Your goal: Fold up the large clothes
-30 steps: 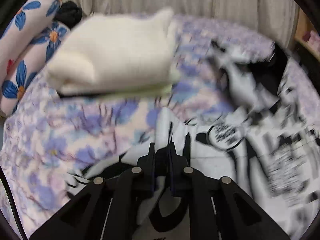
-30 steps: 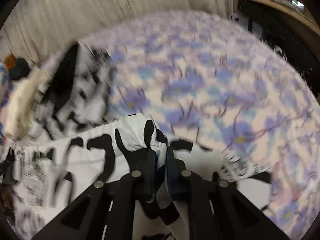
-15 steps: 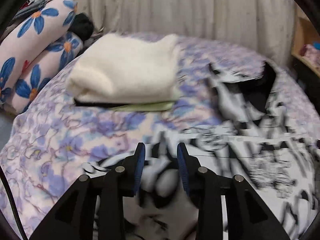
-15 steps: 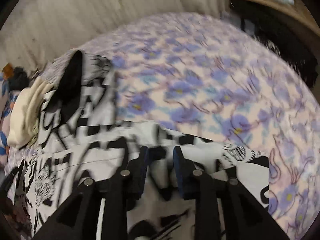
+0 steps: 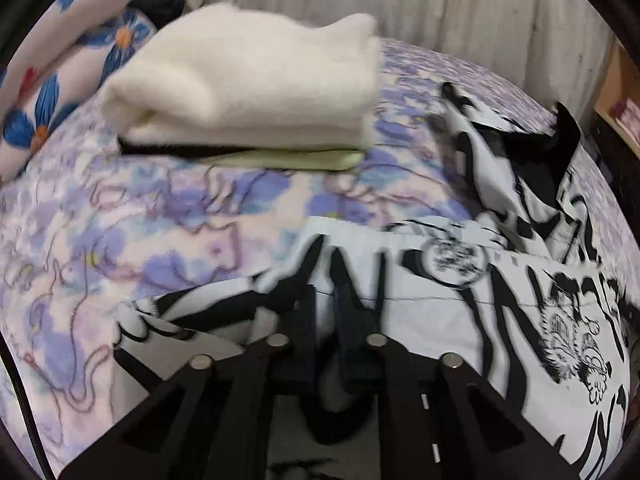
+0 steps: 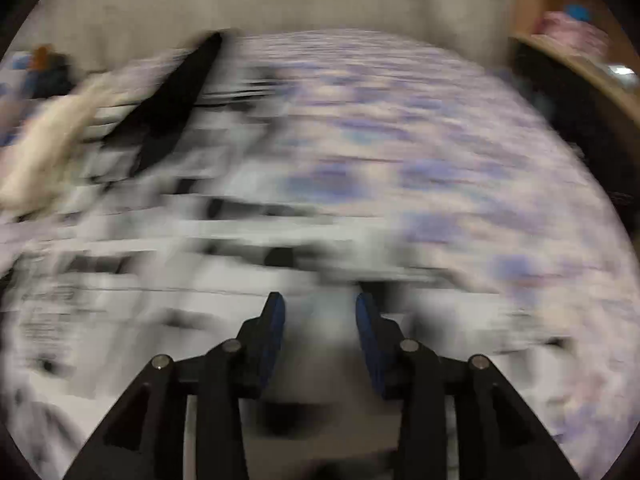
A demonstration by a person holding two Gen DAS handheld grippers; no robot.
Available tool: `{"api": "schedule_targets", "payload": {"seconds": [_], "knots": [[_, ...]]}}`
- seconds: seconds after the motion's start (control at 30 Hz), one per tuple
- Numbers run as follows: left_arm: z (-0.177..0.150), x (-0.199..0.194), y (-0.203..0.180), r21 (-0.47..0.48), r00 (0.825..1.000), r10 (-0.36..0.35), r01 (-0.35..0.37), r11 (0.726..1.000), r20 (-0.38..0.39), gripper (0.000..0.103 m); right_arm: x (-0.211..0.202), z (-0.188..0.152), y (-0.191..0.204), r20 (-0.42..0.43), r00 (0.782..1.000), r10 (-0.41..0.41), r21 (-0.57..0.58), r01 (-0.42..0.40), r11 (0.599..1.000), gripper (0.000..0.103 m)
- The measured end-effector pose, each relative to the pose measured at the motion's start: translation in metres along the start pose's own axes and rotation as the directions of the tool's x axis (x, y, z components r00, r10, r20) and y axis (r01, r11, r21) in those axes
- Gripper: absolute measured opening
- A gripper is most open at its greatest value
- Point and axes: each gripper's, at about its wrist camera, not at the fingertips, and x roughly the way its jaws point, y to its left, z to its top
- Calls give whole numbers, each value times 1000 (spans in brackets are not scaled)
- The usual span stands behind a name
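Left gripper (image 5: 326, 312) re-pinches the shirt (image 5: 440, 320) as the right gripper (image 6: 320, 312) lets go.

A second ago both grippers were pinched shut on the near edge of the black-and-white shirt, which lies spread on the floral bedspread (image 5: 120, 248). Half a second ago both stood slightly apart above the cloth. Now the left jaws have just closed again, narrow, and seem to nip a fold of shirt near its left edge, though blur leaves the contact uncertain. The right jaws have just been opening; they stand moderately wide, with shirt under the gap and nothing gripped, in a heavily smeared view. This reads as a regrip between folds: one edge looks laid down, and the right side probably needs a fresh hold. The cream stack (image 5: 248, 92) of folded clothes sits well apart.
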Motion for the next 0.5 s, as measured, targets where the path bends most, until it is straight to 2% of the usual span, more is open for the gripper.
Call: {"api": "schedule_targets", "payload": {"seconds": [0.03, 0.07, 0.13, 0.17, 0.27, 0.37, 0.43, 0.5], "knots": [[0, 2, 4, -13, 1000, -23, 23, 1000, -7, 5, 6, -3, -20, -23, 1000, 7, 41, -6, 999, 33], [-1, 3, 7, -21, 999, -34, 34, 999, -8, 5, 11, -7, -45, -44, 998, 38, 113, -33, 993, 45], [-2, 3, 3, -1, 1000, -13, 13, 1000, -5, 5, 7, -9, -68, -38, 992, 117, 208, -106, 972, 46], [-2, 1, 0, 11, 1000, 6, -6, 1000, -2, 5, 1, -9, -70, -33, 993, 114, 218, -104, 970, 46], [-7, -14, -12, 43, 998, 64, -64, 997, -3, 6, -20, -9, -68, -8, 996, 89, 226, -85, 970, 46], [-17, -48, -17, 41, 999, 47, -48, 998, 12, 9, -56, -19, -54, 42, 984, 173, 237, -178, 955, 46], [-29, -77, -23, 38, 999, 23, -24, 999, 41, 16, -76, -28, -35, 54, 974, 220, 200, -227, 953, 46], [-49, -105, -29, 47, 998, -1, -2, 999, 56, 17, -90, -41, -8, 53, 957, 286, 149, -291, 945, 46]]}}
